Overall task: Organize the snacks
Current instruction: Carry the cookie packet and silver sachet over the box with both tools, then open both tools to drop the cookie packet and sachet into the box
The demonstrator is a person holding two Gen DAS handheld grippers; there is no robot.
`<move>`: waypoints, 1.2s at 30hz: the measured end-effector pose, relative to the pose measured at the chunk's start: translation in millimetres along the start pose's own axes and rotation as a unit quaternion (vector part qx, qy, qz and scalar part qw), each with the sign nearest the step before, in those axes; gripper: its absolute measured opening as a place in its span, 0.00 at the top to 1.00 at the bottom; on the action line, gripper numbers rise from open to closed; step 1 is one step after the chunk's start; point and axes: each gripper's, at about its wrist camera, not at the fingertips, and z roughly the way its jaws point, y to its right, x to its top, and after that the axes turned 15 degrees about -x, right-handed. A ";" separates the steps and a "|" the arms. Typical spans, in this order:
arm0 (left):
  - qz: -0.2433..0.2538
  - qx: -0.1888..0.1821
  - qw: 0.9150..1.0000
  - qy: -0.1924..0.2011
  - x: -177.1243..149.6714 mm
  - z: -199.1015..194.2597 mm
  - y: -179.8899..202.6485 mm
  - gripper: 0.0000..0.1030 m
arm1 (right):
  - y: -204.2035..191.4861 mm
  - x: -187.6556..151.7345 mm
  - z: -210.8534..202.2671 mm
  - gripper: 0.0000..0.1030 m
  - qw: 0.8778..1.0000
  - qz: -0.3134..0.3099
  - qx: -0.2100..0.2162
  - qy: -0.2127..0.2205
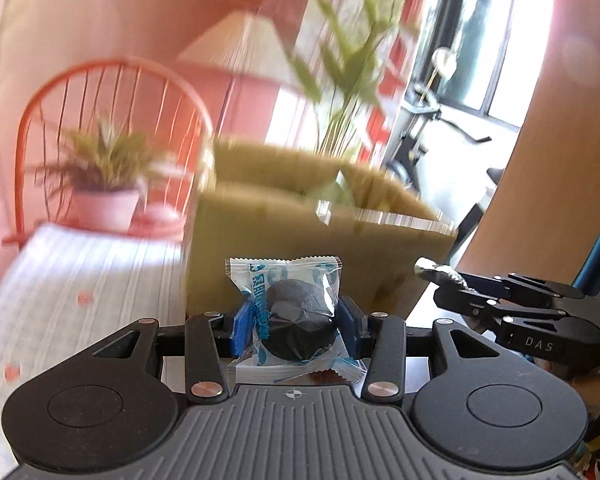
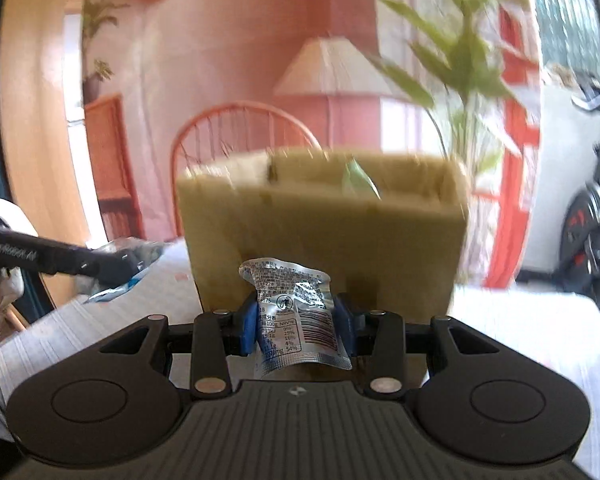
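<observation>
Now each hand-held gripper, left (image 1: 296, 320) and right (image 2: 298, 320), clamps one snack packet (image 1: 292, 316).

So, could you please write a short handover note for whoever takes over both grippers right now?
Left gripper: shut on a clear-wrapped dark round snack, held clear of the table.
Right gripper: shut on a silver foil snack packet, also held up.
The olive-green box stands open just ahead of both grippers on the striped tablecloth; something green shows inside it, too blurred to identify.
Done: both snacks picked up.
Left: neither is put away yet; the box looks like the likely destination.
</observation>
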 end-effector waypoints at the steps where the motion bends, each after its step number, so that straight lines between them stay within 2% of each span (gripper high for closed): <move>1: 0.007 -0.001 1.000 0.004 6.0 -0.3 4.7 0.54 | -0.6 8.4 -1.4 0.60 1.000 -0.003 0.003 0.009; 4: 0.015 -0.012 1.000 0.018 28.3 0.7 12.8 0.54 | 1.5 32.9 0.9 0.60 1.000 -0.001 0.009 0.030; 8: 0.014 -0.020 0.999 0.028 57.5 14.3 14.7 0.54 | 3.4 59.9 16.2 0.60 0.999 -0.012 -0.005 0.043; 14: 0.003 -0.003 1.000 0.030 100.4 48.0 3.3 0.54 | 16.4 83.5 50.6 0.60 0.999 0.029 -0.034 0.032; 18: -0.001 0.007 1.000 0.028 123.1 73.0 -9.3 0.54 | 16.2 90.9 68.2 0.60 0.998 0.034 -0.053 0.030; 23: 0.018 0.023 1.000 0.006 131.1 103.0 -19.3 0.54 | 17.8 93.3 94.3 0.60 0.997 0.043 -0.067 0.017; 28: 0.014 0.037 0.999 -0.015 129.3 124.6 -32.1 0.54 | 20.1 89.4 114.3 0.59 0.996 0.042 -0.076 0.001; 36: 0.012 0.049 0.998 -0.040 124.3 139.1 -44.4 0.53 | 23.9 80.5 129.6 0.57 0.994 0.041 -0.097 -0.028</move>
